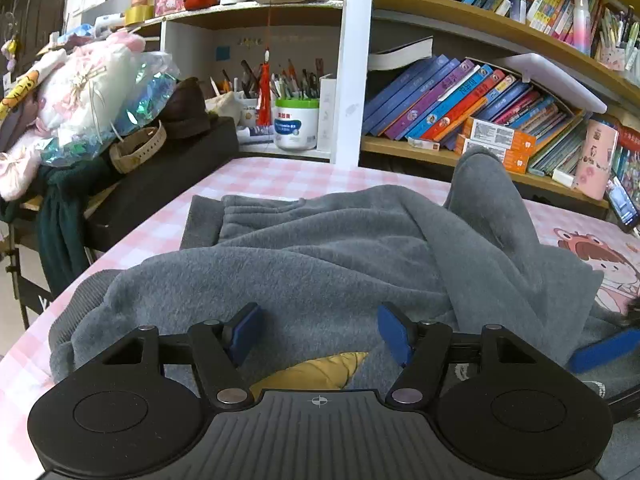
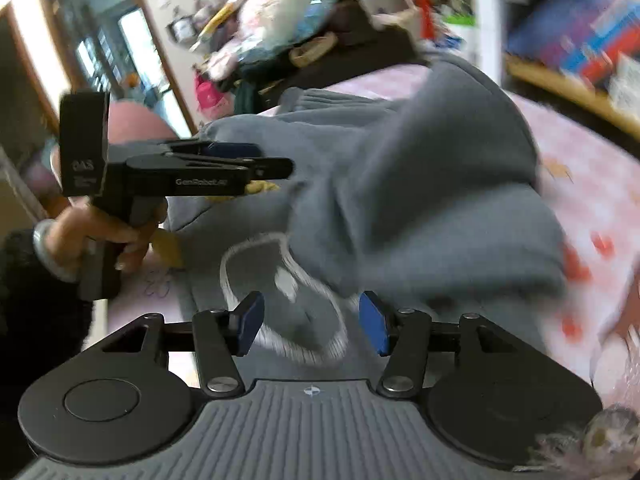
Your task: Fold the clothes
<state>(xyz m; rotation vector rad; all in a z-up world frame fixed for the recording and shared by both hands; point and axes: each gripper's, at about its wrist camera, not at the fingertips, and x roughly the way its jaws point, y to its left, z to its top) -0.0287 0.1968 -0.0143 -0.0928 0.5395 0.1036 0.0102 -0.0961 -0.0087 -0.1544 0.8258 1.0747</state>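
Note:
A grey fleece sweatshirt lies rumpled on the pink checked table, with a yellow patch showing near me. My left gripper is open just above the near part of the garment, holding nothing. One blue finger of the right gripper shows at the right edge. In the blurred right wrist view, my right gripper is open above the sweatshirt, over a white outlined print. The left gripper shows side-on, held by a hand, over the garment's left side.
Bookshelves with books and a pen pot stand behind the table. A black box piled with bags and clothes sits at the left. A phone leans at the far right. The table's left edge drops to the floor.

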